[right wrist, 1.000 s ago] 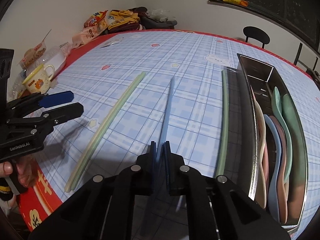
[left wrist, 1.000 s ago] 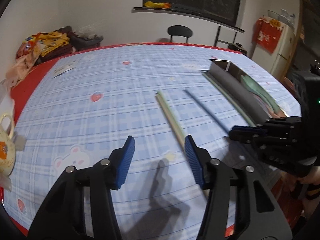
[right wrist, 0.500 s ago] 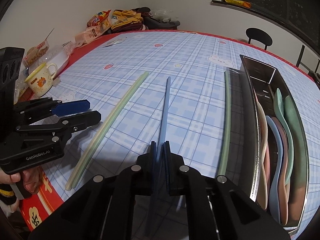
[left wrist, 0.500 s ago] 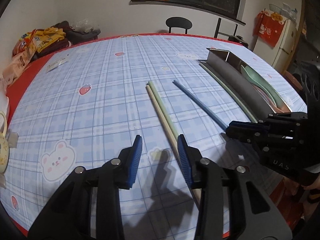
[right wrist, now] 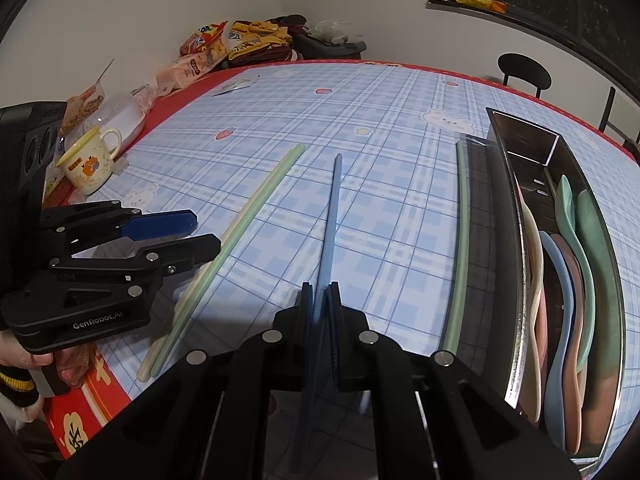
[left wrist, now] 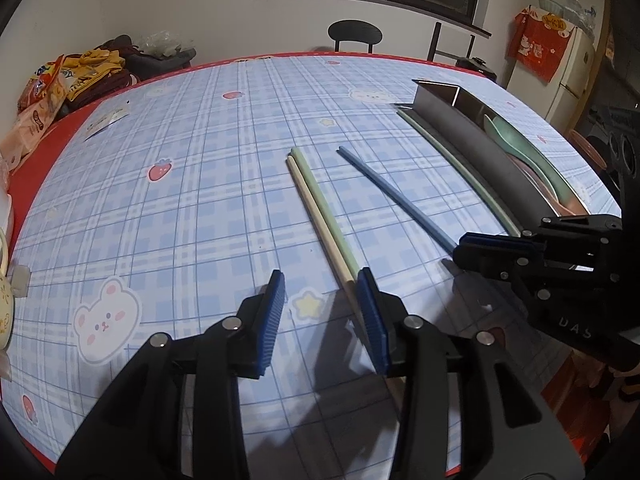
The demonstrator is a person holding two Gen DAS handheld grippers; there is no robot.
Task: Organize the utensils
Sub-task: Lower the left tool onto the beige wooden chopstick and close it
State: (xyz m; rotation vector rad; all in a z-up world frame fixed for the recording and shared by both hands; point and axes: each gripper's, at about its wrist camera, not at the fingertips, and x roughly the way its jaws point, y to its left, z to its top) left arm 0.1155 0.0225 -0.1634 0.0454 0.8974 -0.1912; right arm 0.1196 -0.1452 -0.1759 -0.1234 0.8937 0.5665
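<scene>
Your right tool (right wrist: 320, 300) is pinching the near end of a blue chopstick (right wrist: 334, 200), which stretches away over the checked table (right wrist: 260, 128). Your left tool (left wrist: 320, 312) has just been widening and grips nothing; the cream and green chopstick pair (left wrist: 320, 208) lies just outside its right pad, beside the metal tray (right wrist: 516, 240).

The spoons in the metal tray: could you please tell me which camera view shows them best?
The right wrist view: it looks down into the metal tray, showing the spoons lying lengthwise, green, pink, blue and cream. In the left wrist view the tray's wall hides all but a green and pink edge.
</scene>
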